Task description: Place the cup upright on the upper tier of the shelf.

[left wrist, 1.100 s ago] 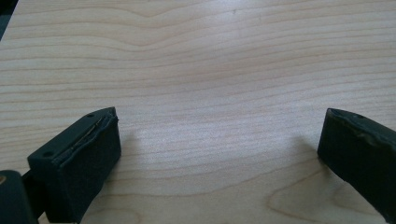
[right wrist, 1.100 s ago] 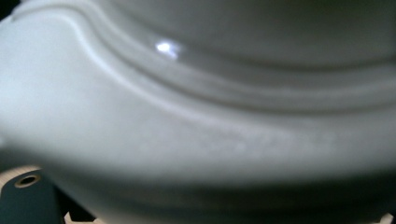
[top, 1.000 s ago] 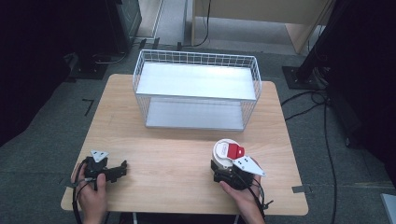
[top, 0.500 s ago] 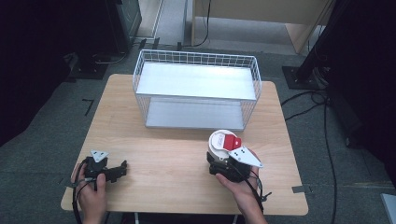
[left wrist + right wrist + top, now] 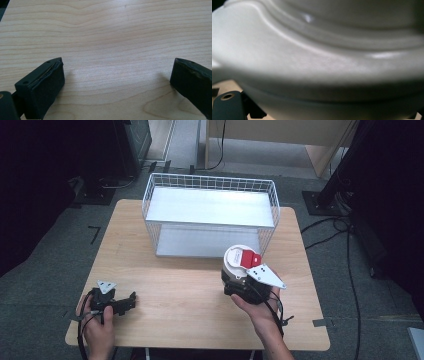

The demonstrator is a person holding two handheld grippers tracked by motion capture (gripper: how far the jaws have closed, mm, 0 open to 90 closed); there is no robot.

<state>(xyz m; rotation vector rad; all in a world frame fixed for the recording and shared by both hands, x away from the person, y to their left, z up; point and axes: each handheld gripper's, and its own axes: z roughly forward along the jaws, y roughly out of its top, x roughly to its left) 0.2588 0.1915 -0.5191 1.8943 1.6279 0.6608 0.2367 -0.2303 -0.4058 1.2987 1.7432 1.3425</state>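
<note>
Right tool [image 5: 239, 279] is clamped on a white tub [image 5: 236, 262] with a red lid flap, and in the last second it has carried the tub forward and a little left, toward the wire basket [image 5: 210, 182]. In the right gripper view the tub's white wall [image 5: 317, 60] sits hard up against the camera, so the grip looks deep and secure. Tub now sits just short of the basket's near right corner, close to the wire but I can't tell if it touches. Reads as a transfer to the basket, about halfway.

Left tool [image 5: 120, 304] rests at the near left of the worktop [image 5: 170, 285], jaws wide with nothing between them, bare wood ahead in the left gripper view.

Room: the basket's near side looks open over its lower shelf. Its top rim and right wire wall are the snag risks. Worktop's right edge is near the right hand [image 5: 260, 312], so bias any correction left.
</note>
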